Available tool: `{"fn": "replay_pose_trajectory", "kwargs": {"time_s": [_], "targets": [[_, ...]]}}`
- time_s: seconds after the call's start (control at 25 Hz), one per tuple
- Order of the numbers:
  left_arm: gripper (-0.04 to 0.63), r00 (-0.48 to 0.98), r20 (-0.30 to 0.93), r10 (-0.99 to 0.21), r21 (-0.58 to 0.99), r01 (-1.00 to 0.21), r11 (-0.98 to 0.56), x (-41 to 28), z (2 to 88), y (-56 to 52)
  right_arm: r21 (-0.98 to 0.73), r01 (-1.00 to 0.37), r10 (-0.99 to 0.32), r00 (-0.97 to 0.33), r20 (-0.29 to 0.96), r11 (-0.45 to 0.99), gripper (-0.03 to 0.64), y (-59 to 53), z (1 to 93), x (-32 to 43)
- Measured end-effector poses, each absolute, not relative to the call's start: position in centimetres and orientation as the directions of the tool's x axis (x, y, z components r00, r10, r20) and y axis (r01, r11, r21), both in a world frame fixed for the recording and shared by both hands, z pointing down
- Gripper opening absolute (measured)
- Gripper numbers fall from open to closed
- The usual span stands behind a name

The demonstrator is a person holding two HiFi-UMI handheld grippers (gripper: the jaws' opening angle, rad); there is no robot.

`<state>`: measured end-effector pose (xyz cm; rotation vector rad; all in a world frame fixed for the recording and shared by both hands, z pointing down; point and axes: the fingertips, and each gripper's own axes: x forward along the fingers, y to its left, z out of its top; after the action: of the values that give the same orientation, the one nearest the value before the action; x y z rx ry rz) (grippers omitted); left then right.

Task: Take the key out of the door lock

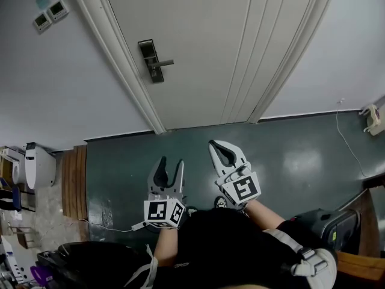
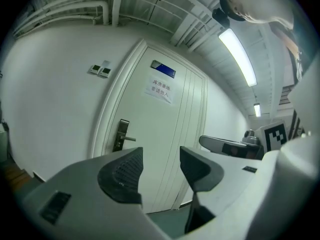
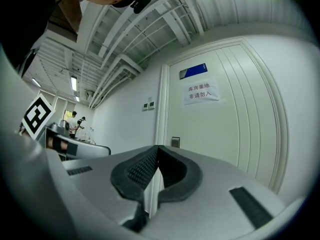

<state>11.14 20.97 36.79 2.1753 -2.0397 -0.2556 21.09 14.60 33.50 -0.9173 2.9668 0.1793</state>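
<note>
Far ahead, on the white door (image 1: 228,41): door lock (image 1: 154,61), key not discernible. Near, well short of it: left gripper (image 1: 170,161), jaws spread, empty; right gripper (image 1: 214,144), jaws pressed together, nothing between.

The door (image 1: 240,47) was seen as off-white, lined with vertical grooves, and its lock plate (image 1: 151,59) as dark metallic grey. A blue sign (image 2: 163,69) and a white notice (image 2: 160,90) with dark characters were shown on it. The floor (image 1: 289,161) was dark green. The left gripper (image 1: 171,164) and right gripper (image 1: 215,144) were pale grey, fitted with black ribbed pads (image 2: 122,176) and black-and-white square markers (image 1: 163,212).
</note>
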Motion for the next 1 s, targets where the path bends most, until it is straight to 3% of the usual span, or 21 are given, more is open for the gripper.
{"fn": "replay_pose_trajectory", "kwargs": {"time_s": [0.68,1.0], "targets": [[0.219,0.057,0.019,-0.998,0.257,-0.965,-0.05,4.5,40.0,24.2,0.098,-0.593,-0.595,-0.803,-0.002,0.799,0.008,15.5,36.1,15.4],[0.219,0.049,0.01,-0.999,0.265,-0.963,-0.045,3.0,39.9,20.6,0.09,-0.585,-0.588,-0.808,0.015,0.806,0.008,11.5,36.4,13.5]]}}
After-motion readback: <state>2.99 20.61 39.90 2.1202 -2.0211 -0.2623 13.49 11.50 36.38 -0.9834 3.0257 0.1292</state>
